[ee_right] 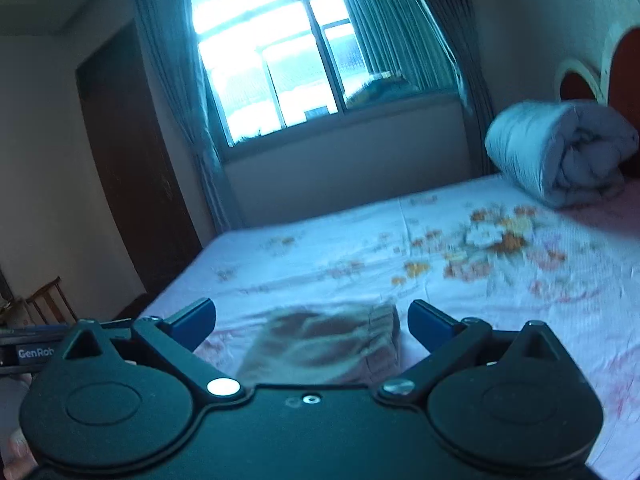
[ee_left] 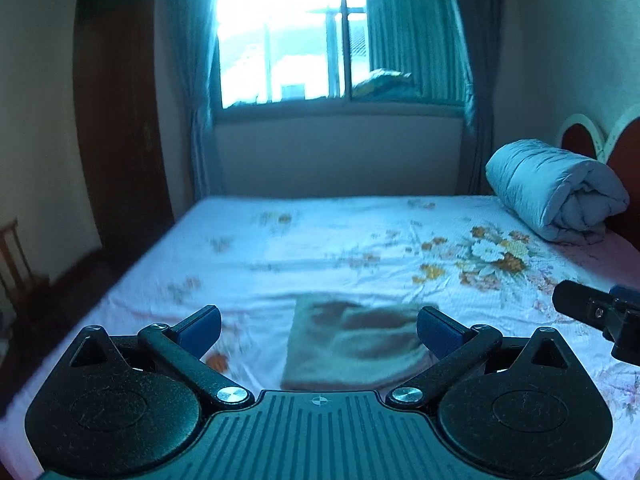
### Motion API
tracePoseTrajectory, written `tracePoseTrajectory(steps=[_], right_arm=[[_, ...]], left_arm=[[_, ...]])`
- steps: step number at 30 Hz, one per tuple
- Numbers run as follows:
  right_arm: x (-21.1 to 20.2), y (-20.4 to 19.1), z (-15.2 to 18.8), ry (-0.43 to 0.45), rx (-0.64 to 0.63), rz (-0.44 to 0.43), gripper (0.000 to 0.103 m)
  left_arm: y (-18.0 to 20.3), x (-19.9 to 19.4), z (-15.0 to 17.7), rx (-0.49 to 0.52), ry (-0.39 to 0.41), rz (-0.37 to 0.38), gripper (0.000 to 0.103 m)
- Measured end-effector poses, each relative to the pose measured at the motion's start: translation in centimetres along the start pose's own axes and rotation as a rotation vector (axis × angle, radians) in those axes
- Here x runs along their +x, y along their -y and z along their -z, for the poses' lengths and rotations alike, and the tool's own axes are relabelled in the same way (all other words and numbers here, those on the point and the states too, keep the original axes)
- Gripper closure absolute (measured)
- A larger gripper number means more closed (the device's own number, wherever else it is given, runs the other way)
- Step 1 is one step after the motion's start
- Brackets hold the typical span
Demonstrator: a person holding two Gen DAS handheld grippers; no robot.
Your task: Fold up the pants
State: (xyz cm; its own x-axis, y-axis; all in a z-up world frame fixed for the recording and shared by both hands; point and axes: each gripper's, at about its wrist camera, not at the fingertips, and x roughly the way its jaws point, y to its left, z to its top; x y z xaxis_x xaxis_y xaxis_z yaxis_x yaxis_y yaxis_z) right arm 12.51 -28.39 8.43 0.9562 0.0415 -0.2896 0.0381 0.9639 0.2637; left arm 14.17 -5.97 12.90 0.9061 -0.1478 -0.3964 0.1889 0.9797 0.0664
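The brown-grey pants (ee_left: 352,344) lie folded into a small rectangle on the floral bed sheet (ee_left: 320,248), near the bed's front edge. My left gripper (ee_left: 319,326) is open and empty, raised above and just in front of the pants. In the right wrist view the pants (ee_right: 324,344) lie between and beyond my open, empty right gripper (ee_right: 312,320), their elastic waistband at the right. Part of the right gripper (ee_left: 600,316) shows at the right edge of the left wrist view. Both views are blurred.
A rolled grey quilt (ee_left: 556,188) lies at the bed's far right by the red headboard (ee_left: 624,148). A curtained window (ee_left: 320,36) is behind the bed. A dark wooden door (ee_left: 116,120) and a chair (ee_right: 48,300) stand at the left.
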Motion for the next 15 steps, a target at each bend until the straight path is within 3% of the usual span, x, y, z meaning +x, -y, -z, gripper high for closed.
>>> tracePoseTrajectory(steps=[3, 6, 10, 15], right_arm=[[-2.0, -1.5, -3.0, 0.053, -0.067, -0.001, 0.006], [-3.1, -2.4, -4.7, 0.069, -0.086, -0.015, 0.006], [-2.7, -2.0, -2.4, 0.094, -0.08, 0.055, 0.006], [0.1, -1.2, 2.4, 0.007, -0.074, 0.123, 0.006]], left_arm=[[-0.1, -2.0, -2.7, 0.044, 0.077, -0.024, 0.0], [-0.5, -2.7, -2.6, 0.029, 0.111, -0.046, 0.0], [-1.3, -0.5, 1.0, -0.047, 0.0, -0.003, 0.0], [-2.0, 3.4, 5.3, -0.082, -0.121, -0.027, 0.0]])
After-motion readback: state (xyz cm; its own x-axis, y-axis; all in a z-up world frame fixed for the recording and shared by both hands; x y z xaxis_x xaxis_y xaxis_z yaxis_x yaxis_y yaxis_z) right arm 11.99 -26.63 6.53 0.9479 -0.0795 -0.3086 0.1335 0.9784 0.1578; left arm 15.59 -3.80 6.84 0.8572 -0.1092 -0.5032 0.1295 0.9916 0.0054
